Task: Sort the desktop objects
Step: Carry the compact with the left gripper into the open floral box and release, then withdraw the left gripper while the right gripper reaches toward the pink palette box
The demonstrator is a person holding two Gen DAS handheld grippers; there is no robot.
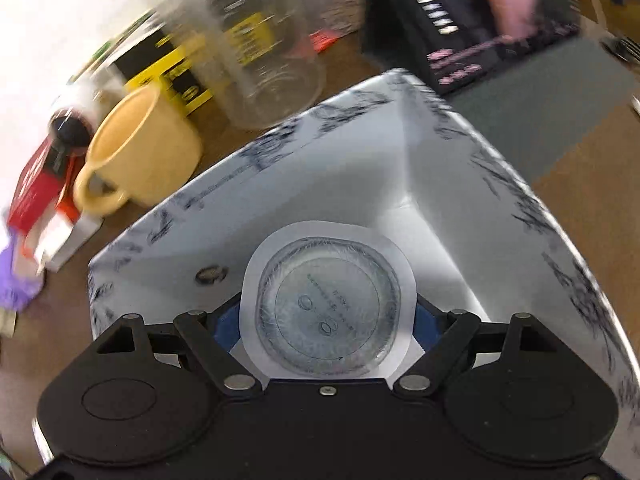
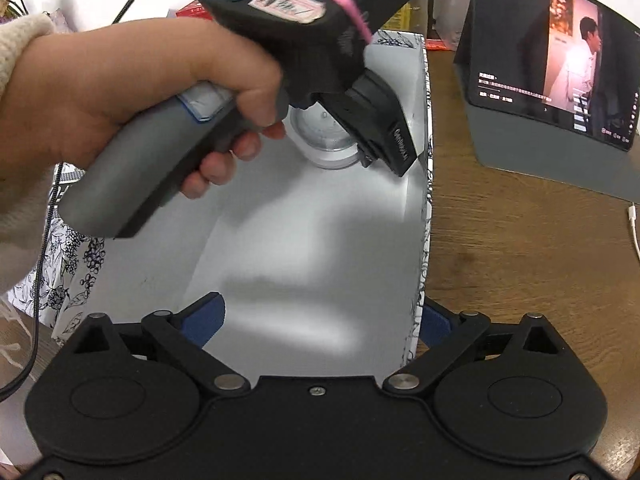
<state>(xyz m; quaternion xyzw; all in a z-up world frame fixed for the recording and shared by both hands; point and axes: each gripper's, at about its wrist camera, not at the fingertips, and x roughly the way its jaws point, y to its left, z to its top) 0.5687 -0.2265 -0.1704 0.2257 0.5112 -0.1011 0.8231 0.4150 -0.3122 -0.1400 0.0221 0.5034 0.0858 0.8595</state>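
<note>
Inside the white box [image 1: 360,168], left tongs [image 1: 328,320] grip a clear sealed cup [image 1: 328,308].

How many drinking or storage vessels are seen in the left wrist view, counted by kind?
Yellow mug: 1
Clear glass jar: 1
Sealed clear cup, held in the left gripper over the box: 1
Total: 3

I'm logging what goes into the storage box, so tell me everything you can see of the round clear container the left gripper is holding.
The round clear container is a shallow, transparent plastic-looking pot with a white, rounded-square flange around it and faint printed markings on its flat circular face. It sits between the left gripper's blue-padded fingers, inside the white box with the black floral edge. From the right wrist it appears low near the box floor; contact with the floor cannot be told.
</note>
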